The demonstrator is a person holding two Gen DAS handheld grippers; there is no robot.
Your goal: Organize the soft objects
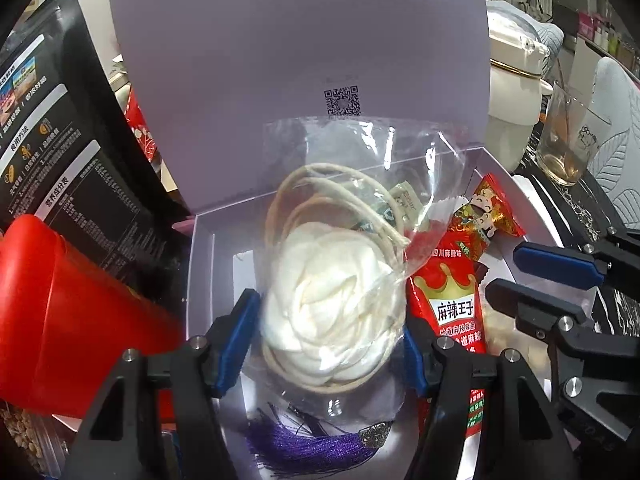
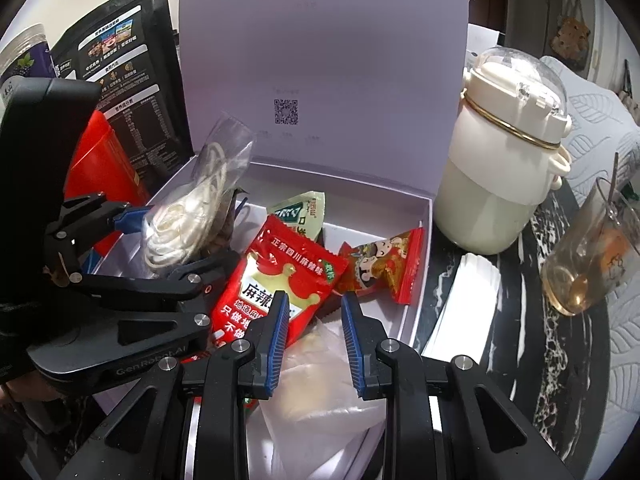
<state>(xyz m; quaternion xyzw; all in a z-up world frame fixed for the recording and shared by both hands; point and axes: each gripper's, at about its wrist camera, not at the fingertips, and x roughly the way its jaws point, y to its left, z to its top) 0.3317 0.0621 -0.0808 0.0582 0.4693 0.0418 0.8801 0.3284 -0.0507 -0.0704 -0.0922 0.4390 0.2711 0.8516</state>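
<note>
The clear bag of white cloth and cord (image 1: 336,308) sits clamped between the blue pads of my left gripper (image 1: 332,340), held over the open lilac box (image 1: 208,240). Below it, at six o'clock in the left wrist view, a purple tassel (image 1: 312,444) lies on the box floor. At three o'clock of the bag, touching it, I see the red spicy snack packet (image 1: 444,304), with the small red candy wrapper (image 1: 484,216) just past that at about one o'clock. My right gripper (image 2: 314,340) hangs with its jaws parted and nothing between them, over a pale plastic bag (image 2: 320,380) at the box's near edge. Behind the red packet a green-and-white sachet (image 2: 298,216) pokes up; its print is too blurred to read. Farther off, the box lid (image 2: 320,40) stands upright. At two o'clock outside the box stands a cream jug (image 2: 492,184), and a glass (image 2: 588,256) sits at three o'clock.
</note>
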